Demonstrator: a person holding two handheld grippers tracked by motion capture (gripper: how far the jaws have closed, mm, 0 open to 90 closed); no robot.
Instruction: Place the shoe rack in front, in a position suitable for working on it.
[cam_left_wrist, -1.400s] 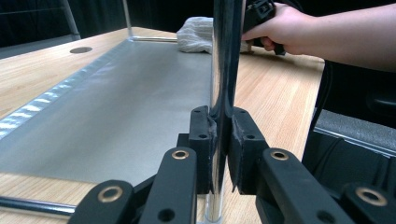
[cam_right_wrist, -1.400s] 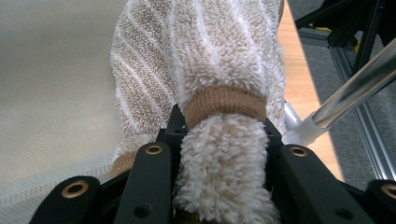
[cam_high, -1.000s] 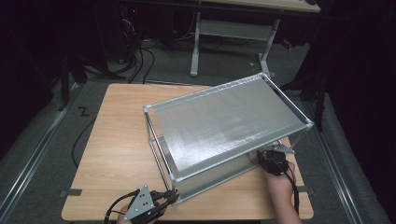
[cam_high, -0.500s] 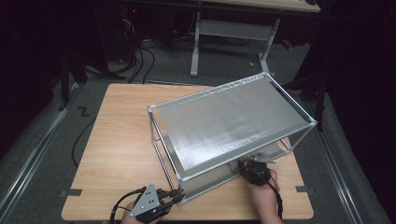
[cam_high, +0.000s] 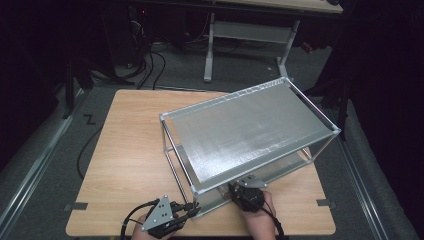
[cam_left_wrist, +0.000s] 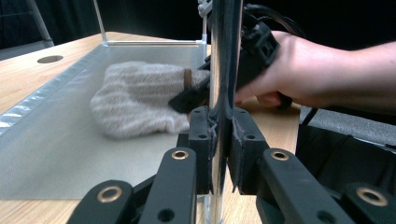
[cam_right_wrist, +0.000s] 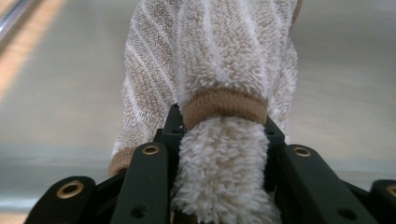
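Right tongs (cam_right_wrist: 219, 140): clenched on a fluffy white-and-tan striped sock (cam_right_wrist: 219, 60), the tan cuff band sitting between the pads; the jaws have just been opening slightly with the sock between them. The sock lies on the lower shelf (cam_left_wrist: 56, 140) of a metal rack (cam_high: 250, 130), near its front corner.

Left tongs (cam_left_wrist: 217, 140): clenched around the rack's upright front corner post (cam_left_wrist: 224, 56), pads pressed on either side of it.

Rack: two grey mesh shelves in a silver frame, standing at an angle on the wooden tabletop (cam_high: 125, 150).

Right hand (cam_left_wrist: 299, 70): reaches in just beside the post.
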